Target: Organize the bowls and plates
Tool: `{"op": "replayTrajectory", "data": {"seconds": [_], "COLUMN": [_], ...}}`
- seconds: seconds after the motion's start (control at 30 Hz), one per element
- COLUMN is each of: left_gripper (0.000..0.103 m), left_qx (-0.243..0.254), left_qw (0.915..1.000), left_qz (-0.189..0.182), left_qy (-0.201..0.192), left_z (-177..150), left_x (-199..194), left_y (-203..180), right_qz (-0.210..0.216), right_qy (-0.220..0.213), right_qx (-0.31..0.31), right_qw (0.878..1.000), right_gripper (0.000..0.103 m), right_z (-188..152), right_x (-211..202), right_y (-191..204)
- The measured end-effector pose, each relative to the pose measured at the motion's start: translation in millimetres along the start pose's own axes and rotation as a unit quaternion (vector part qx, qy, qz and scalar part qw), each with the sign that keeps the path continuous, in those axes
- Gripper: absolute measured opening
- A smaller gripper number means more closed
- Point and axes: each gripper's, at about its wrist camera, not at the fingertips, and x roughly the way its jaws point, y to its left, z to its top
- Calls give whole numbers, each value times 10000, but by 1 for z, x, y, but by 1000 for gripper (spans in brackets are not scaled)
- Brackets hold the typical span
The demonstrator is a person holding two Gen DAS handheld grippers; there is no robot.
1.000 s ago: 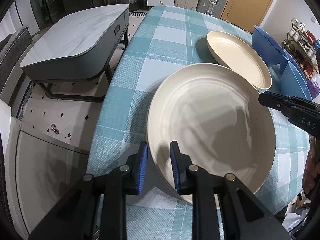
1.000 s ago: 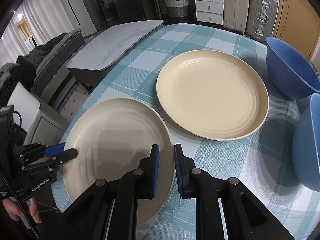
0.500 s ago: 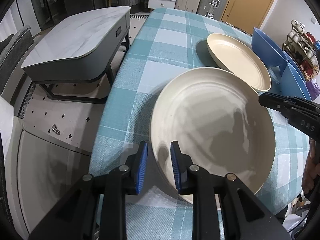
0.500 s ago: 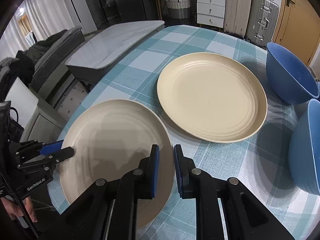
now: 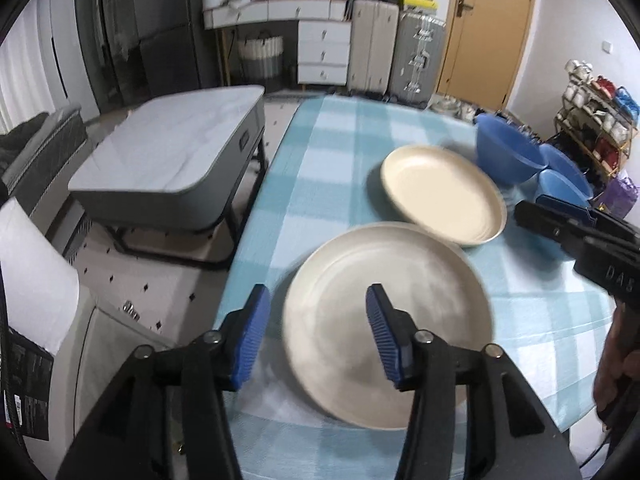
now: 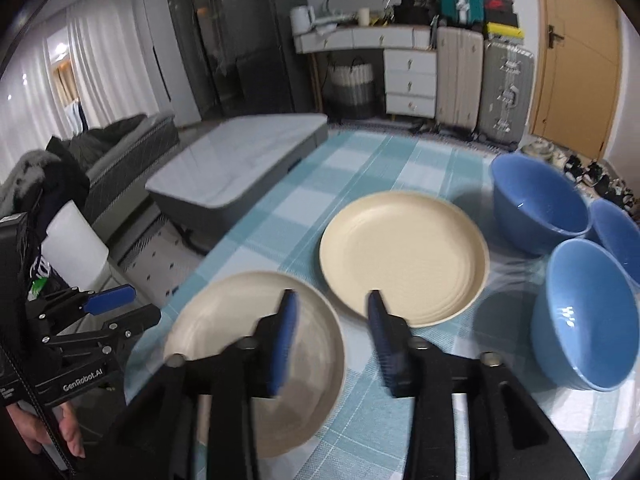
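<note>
The counter (image 6: 400, 168) is covered by a teal and white checked cloth. Two cream plates lie flat on it: the nearer plate (image 6: 240, 320) sits at the front edge, and the farther plate (image 6: 404, 256) lies just beyond it, their rims very close. Three blue bowls stand along the right side: a far bowl (image 6: 536, 204), a near bowl (image 6: 584, 316) and a third bowl (image 6: 620, 232) at the edge, close together.

Pale beige near plate (image 6: 240, 320), creamier yellow far plate (image 6: 404, 256), three blue bowls (image 6: 580, 312), teal-and-white checked tablecloth (image 5: 340, 168), black grippers with blue pads (image 5: 256, 336), grey marbled coffee table (image 5: 168, 152)
</note>
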Motion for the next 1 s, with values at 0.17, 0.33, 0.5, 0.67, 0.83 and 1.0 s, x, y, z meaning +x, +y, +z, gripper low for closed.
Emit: {"op": "replayTrajectory", "data": {"seconds": [0.17, 0.33, 0.5, 0.67, 0.83, 1.0], "left_gripper": [63, 91, 94, 99, 99, 100], "left_qx": [265, 453, 565, 488, 498, 439], "left_qw": [9990, 9962, 9949, 9936, 9933, 9936], "left_qz": [-141, -157, -202, -240, -87, 49], "left_qy": [-326, -725, -816, -990, -1040, -1039], "left_z": [8, 13, 20, 23, 28, 30], "left_x": [-17, -29, -33, -36, -32, -25], "left_y": [-30, -53, -69, -76, -82, -84], "right_qz": [-388, -895, -925, -1056, -1049, -858], "right_qy": [-591, -805, -975, -1153, -1141, -1036], "right_qx": [-94, -385, -286, -82, 311, 718], "right_qw": [9975, 9920, 9905, 9877, 9874, 9883], "right_gripper": [86, 89, 99, 101, 101, 101], "right_z": [-6, -19, -33, -44, -45, -43], "right_x": [-40, -66, -85, -98, -100, -95], "right_y": [-2, -3, -15, -26, -44, -62]}}
